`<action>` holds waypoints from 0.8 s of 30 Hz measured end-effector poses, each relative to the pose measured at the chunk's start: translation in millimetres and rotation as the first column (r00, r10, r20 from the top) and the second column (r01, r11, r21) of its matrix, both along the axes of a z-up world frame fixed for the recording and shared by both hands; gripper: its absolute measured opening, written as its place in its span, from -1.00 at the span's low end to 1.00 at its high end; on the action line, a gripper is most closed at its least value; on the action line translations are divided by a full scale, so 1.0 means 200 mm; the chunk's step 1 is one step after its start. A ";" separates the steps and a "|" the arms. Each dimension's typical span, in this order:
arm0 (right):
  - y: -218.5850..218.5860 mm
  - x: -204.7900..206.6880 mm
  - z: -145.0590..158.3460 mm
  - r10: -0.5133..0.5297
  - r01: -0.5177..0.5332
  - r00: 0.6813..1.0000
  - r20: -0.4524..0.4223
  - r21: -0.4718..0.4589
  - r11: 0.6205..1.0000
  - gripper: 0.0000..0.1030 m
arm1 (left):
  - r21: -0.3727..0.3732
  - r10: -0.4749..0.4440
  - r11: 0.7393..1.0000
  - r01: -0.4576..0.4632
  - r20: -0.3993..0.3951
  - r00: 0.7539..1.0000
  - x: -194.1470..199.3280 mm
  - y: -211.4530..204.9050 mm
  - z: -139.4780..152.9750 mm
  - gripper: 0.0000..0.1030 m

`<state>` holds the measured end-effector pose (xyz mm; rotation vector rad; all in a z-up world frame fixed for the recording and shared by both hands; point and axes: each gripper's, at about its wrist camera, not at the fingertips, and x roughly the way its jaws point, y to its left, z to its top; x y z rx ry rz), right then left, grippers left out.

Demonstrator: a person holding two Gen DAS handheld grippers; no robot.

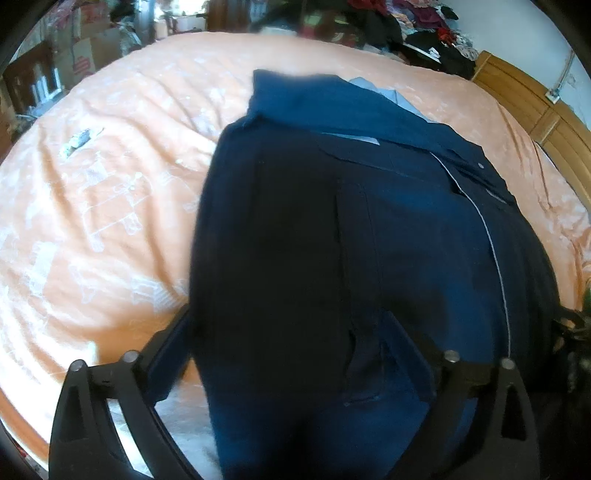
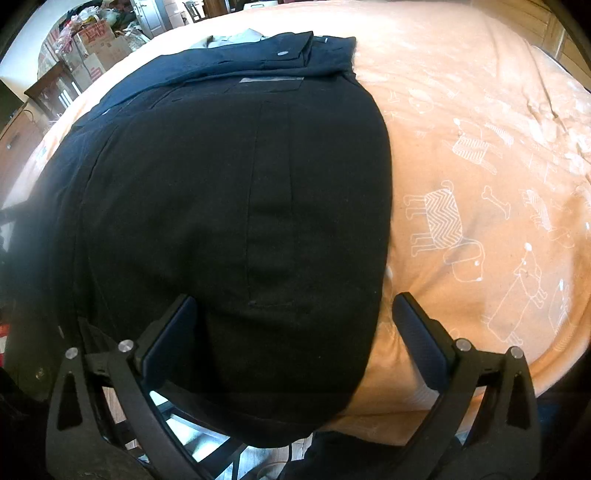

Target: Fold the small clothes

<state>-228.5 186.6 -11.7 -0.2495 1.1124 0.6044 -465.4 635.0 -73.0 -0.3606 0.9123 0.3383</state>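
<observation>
A dark navy garment (image 1: 332, 229) lies spread flat on the orange printed bed sheet (image 1: 103, 221), with pale piping down one side and a light grey-blue piece showing at its far end. In the right wrist view the same garment (image 2: 229, 206) looks almost black, and its near hem hangs over the bed's edge. My left gripper (image 1: 295, 354) is open wide, low over the near part of the cloth, which lies between its fingers. My right gripper (image 2: 295, 332) is open too, straddling the garment's right near corner, its right finger (image 2: 421, 343) over bare sheet (image 2: 480, 184).
A wooden headboard (image 1: 535, 107) runs along the right. A pile of dark and coloured clothes (image 1: 417, 33) sits at the bed's far end. Cardboard boxes (image 2: 96, 44) and a wooden cabinet (image 2: 18, 144) stand beside the bed. A small scrap (image 1: 81, 138) lies on the sheet.
</observation>
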 end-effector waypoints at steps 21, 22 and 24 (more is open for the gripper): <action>-0.16 0.05 0.05 -0.050 0.062 0.996 -0.081 0.158 0.985 0.98 | 0.041 0.023 0.999 -0.024 0.035 0.999 0.00 -0.04 -0.02 1.00; -0.17 0.06 0.06 -0.051 0.068 0.994 -0.094 0.178 0.982 0.98 | 0.048 0.025 0.998 -0.027 0.041 0.999 0.00 -0.04 -0.02 1.00; -0.22 0.09 0.05 -0.063 0.100 0.987 -0.147 0.259 0.961 0.99 | 0.056 0.030 0.998 -0.033 0.055 0.998 -0.01 -0.05 -0.02 1.00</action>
